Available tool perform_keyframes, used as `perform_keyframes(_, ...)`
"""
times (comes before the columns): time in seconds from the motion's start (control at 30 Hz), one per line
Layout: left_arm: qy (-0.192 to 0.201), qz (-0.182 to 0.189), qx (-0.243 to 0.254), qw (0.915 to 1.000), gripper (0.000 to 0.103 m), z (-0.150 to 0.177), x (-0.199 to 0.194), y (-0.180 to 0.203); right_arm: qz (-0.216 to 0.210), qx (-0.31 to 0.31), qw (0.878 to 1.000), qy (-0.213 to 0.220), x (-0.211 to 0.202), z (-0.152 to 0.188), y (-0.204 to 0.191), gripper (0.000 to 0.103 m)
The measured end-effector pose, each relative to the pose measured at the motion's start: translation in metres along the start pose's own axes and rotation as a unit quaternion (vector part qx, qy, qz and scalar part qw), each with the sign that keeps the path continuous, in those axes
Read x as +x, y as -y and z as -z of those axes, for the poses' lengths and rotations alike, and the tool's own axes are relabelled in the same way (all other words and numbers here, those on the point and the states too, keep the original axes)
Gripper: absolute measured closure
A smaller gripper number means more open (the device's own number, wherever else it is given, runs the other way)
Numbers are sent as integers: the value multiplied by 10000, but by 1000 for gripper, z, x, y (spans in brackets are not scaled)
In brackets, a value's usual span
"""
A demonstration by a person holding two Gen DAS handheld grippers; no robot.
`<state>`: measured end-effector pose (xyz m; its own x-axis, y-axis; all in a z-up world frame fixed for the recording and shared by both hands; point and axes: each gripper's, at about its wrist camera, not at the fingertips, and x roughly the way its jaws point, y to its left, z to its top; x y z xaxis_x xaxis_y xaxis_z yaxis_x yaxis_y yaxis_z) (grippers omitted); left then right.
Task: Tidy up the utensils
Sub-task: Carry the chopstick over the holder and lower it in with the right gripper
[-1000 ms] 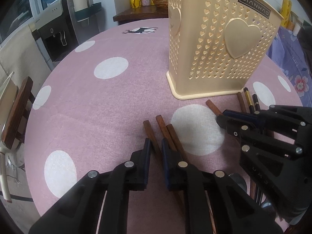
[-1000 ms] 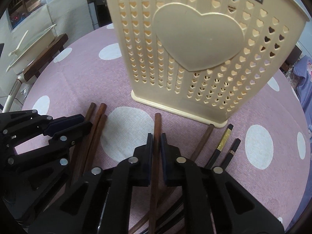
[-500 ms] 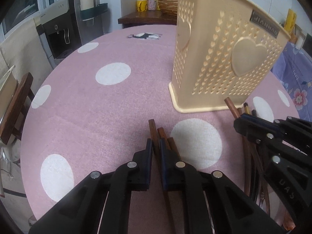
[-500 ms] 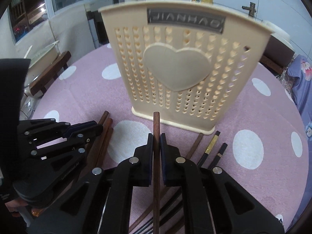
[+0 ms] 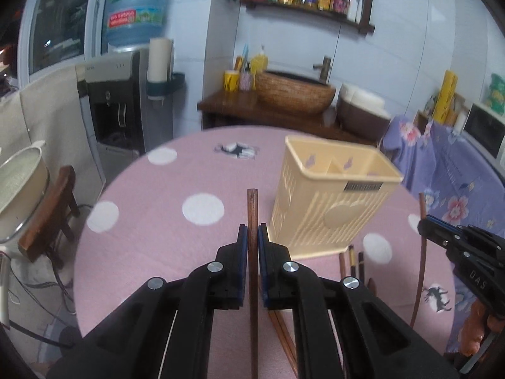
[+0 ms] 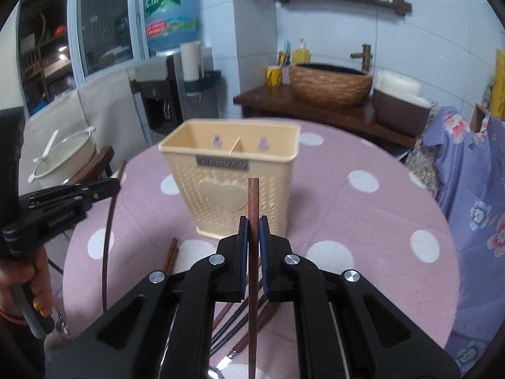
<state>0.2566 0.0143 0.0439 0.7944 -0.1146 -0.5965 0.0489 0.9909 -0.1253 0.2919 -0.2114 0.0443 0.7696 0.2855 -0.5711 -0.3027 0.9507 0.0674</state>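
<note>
1. Two dark brown wooden chopsticks are up off the table, one per gripper: the left chopstick [image 5: 252, 221] and the right chopstick [image 6: 253, 208], both slim, square-tipped, sticking out past the pads.
2. The left gripper [image 5: 252, 237] is clamped tight on its stick, and the right gripper [image 6: 253, 230] is the same.
3. One cream utensil holder [image 6: 233, 170] with heart cutouts stands upright just beyond, two compartments inside.
4. More loose chopsticks [image 6: 172, 254] lie at its base; can't count them exactly.
5. It's all on a pink polka-dot table [image 5: 157, 237].

Dim, bluish, motion-blurred fisheye views
</note>
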Motion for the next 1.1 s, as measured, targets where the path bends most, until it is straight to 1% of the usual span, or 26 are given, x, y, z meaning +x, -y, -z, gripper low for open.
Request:
perform_keyframes(0.13, 320, 34, 16, 9995, 95, -9, -24, -1, 59, 128, 9997, 208, -29, -9, 15, 95)
perform_keyframes(0.23, 466, 15, 78, 9989, 95, -13, -37, -2, 131, 179, 9992, 338, -45, -13, 23, 95)
perform_keyframes(0.37, 615, -27, 94, 9981, 95, -16, -51, -4, 197, 239, 9987, 413, -57, -14, 27, 95)
perform_keyframes(0.67, 793, -57, 105, 9968, 95, -19, -64, -5, 206, 355, 9975, 570, -73, -16, 26, 95)
perform_keyframes(0.93, 944, -115, 116, 9954, 95, -26, -71, -7, 207, 399, 9972, 593, -77, -21, 28, 95)
perform_keyframes(1.1, 959, -73, 100, 9953, 95, -32, -72, -9, 197, 371, 9975, 571, -76, -24, 27, 95)
